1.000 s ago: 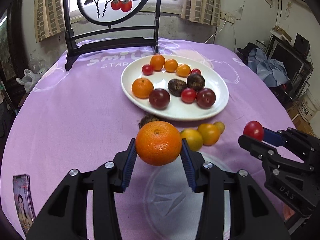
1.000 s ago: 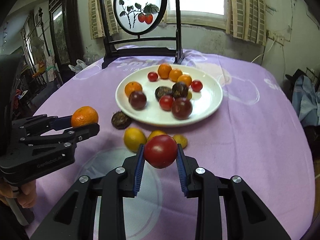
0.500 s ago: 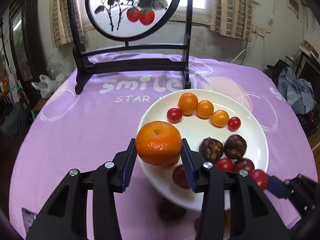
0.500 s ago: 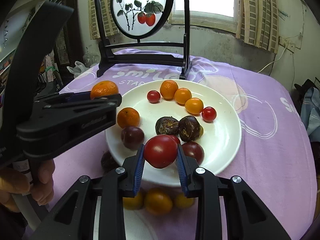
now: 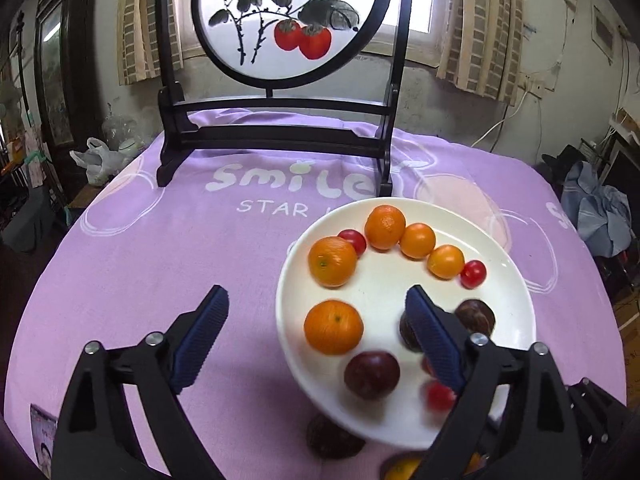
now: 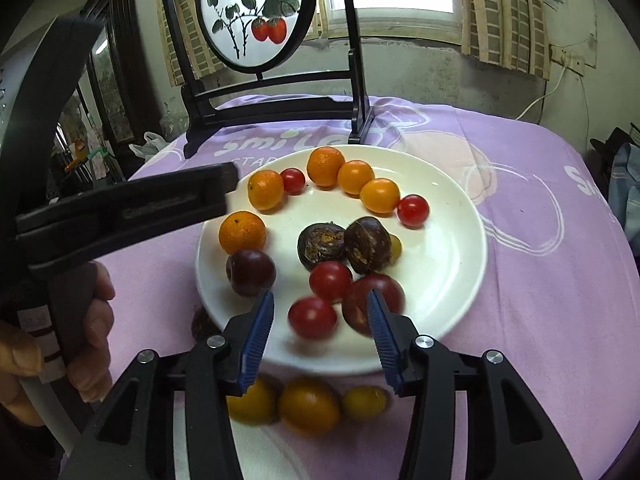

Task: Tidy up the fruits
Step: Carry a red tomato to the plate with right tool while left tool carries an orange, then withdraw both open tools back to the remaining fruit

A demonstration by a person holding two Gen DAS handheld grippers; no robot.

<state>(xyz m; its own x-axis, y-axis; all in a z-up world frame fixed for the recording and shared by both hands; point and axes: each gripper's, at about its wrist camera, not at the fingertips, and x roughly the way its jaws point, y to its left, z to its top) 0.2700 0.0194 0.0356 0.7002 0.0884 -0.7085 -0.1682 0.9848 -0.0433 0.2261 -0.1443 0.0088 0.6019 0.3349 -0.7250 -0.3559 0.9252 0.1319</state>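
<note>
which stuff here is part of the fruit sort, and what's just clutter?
Job:
- plate with the sorted fruit
- loose yellow fruits in front of it
- dark fruit at its near edge

Clutter:
- painted screen
- plastic bag
- magazine
- clothes

Your left tongs (image 5: 316,332) hide much of the plate's near right side: the right finger (image 5: 434,336) covers part of a dark brown fruit (image 5: 408,334), and the red tomato (image 5: 438,396) beside it is blurred. Below them, a dark round fruit (image 5: 332,438) sits half under the plate's (image 5: 516,292) rim, and an orange fruit (image 5: 402,470) is cut off by the bottom edge. Between your right tongs (image 6: 320,334), the tomato (image 6: 313,317) is smeared.
</note>
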